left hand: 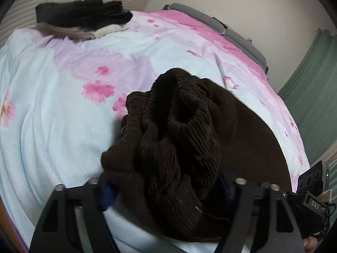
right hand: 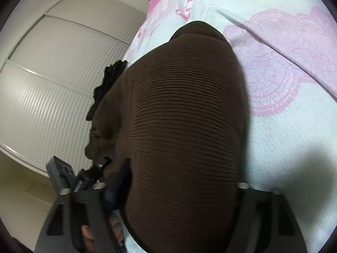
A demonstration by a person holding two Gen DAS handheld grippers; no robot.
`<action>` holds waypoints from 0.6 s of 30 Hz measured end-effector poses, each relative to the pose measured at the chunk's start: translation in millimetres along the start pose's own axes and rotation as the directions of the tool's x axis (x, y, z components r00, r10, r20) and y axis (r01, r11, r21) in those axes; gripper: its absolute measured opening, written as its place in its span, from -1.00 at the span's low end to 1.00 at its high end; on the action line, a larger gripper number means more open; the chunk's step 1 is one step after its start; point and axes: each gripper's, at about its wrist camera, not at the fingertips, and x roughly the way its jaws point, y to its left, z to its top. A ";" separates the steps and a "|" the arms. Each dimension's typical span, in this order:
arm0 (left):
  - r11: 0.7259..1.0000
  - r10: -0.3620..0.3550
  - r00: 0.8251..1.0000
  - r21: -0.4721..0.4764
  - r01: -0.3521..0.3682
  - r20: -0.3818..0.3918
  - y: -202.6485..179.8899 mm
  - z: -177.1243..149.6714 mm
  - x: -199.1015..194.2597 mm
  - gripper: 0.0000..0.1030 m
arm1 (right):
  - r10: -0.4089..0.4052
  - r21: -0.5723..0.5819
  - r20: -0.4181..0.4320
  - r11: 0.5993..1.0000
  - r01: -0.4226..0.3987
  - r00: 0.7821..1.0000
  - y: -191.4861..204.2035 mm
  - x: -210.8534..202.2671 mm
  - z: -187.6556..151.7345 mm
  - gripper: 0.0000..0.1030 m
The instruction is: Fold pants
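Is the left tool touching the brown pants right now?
Touching. The left wrist view shows the brown pants bunched between the left tool's fingers, fabric pressed against both.

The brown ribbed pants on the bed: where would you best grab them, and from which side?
Grip the bunched ribbed end of the brown pants, coming in from the near edge of the floral bedspread. That end piles up in thick folds between the left tongs, while the rest lies flat.

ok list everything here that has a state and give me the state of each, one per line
brown ribbed pants: bunched at one end, lying on the bed, between both sets of jaws
left gripper: shut on the bunched pants
right gripper: shut on the pants
pile of dark and beige clothes: folded, stacked at the bed's far corner
floral bedsheet: spread, lightly wrinkled
louvred closet doors: closed
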 end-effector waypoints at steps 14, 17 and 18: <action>0.998 -0.035 0.995 0.046 0.031 0.095 -13.0 42.5 -64.2 0.12 | 0.056 -0.156 0.086 0.987 -0.042 0.995 79.4 -39.1 2.6 -0.20; 0.998 -0.036 0.990 0.054 0.029 0.133 -9.6 60.3 -79.6 0.12 | 0.079 -0.191 0.103 0.980 -0.058 0.992 99.1 -46.2 9.8 -0.20; 0.998 -0.035 0.988 0.054 0.027 0.148 -6.2 68.8 -85.3 0.12 | 0.085 -0.202 0.106 0.977 -0.063 0.991 105.8 -46.4 12.3 -0.20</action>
